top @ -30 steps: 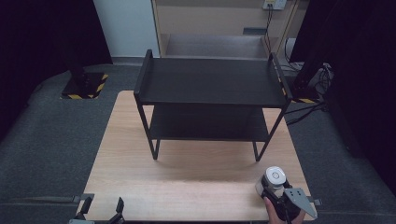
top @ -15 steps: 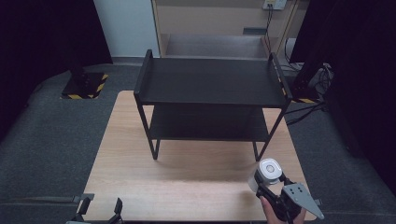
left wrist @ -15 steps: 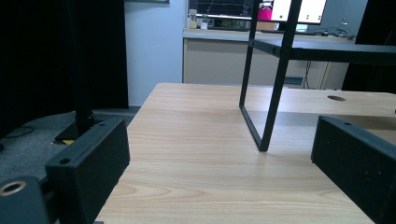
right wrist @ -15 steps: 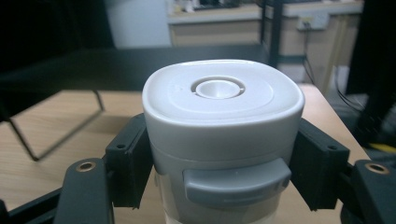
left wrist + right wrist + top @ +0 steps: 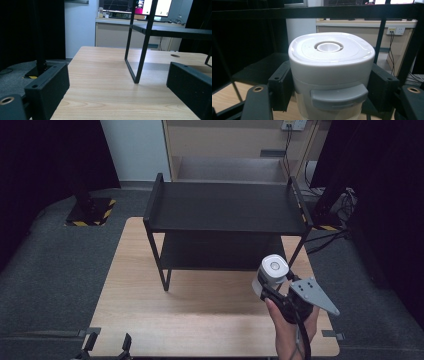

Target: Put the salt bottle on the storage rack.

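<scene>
Wooden table point(image 5: 200, 320), black shelf rack point(image 5: 227, 215), right tongs point(image 5: 272, 287) clamped on white canister point(image 5: 271, 270), left tongs point(image 5: 107, 347) spread apart

The table point(image 5: 200, 315) is light wood with visible grain, smooth and a bit satin. On it sits a matt black shelf rack point(image 5: 227, 212), looks like painted metal. Just in front of the rack, the canister point(image 5: 331, 72) has a smooth white plastic lid with a soft sheen and a grey plastic latch. Floor point(image 5: 55, 270) around the table is rough dark grey carpet.
</scene>
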The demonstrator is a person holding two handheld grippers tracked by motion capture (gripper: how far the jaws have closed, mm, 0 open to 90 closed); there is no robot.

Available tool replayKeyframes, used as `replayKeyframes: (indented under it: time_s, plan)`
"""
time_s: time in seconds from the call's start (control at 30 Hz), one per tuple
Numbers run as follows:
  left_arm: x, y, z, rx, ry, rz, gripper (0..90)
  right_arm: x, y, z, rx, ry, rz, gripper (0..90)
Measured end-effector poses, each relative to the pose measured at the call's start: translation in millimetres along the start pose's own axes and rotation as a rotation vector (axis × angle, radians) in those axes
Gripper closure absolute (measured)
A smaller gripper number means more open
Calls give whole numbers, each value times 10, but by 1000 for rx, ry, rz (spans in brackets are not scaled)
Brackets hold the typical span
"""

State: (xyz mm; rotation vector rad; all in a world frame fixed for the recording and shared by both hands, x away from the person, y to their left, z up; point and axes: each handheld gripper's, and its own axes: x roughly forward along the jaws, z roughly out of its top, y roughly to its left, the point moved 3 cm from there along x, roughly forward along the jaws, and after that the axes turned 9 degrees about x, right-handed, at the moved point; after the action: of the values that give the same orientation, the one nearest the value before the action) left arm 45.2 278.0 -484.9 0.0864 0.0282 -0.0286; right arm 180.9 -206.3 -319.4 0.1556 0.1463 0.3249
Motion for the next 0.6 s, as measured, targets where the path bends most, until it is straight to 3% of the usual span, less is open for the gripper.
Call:
replayKeyframes:
  time_s: [0.23, 0.6]
  plan:
    - [6, 23, -9, -12, -9, 2, 35, 327, 43, 146, -18, 56, -20, 310]
    - [41, 67, -21, -25, -8, 5, 36, 599, 22, 242, -4, 82, -53, 310]
